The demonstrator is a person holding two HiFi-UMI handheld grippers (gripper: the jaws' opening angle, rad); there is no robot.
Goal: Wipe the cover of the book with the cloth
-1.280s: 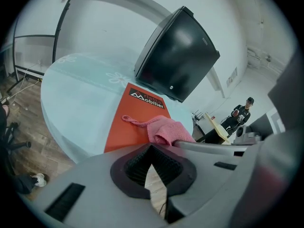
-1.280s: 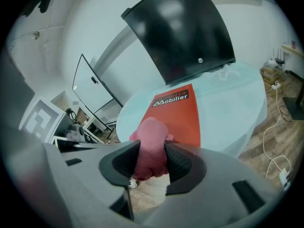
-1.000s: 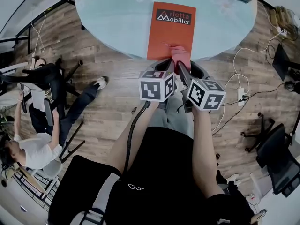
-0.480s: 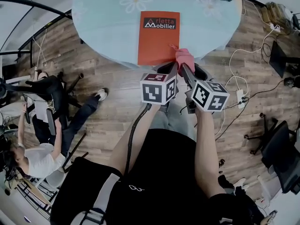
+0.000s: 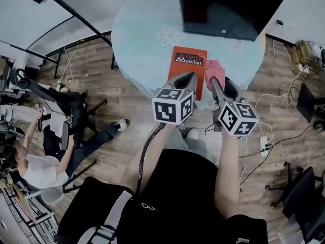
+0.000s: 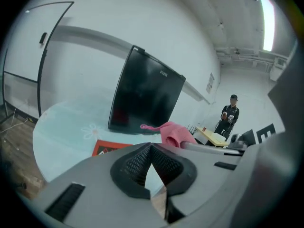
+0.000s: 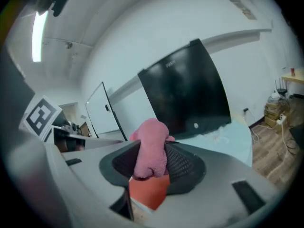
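Table [image 5: 137, 44] holds book [image 5: 185, 67]; cloth [image 5: 214, 70] pinched in right gripper [image 5: 215, 80] jaws, left gripper [image 5: 190, 77] jaws together.

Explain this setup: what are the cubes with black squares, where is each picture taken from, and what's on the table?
No robot: a person holds a two-jaw gripper in each hand; the marker cubes belong to them. The head view looks down from the person's head; the other two views come from cameras riding on each gripper, looking along its jaws. On the pale-blue table are an orange book and a black monitor. The right gripper is shut on a pink cloth near the book's right edge; the left gripper is shut, empty.
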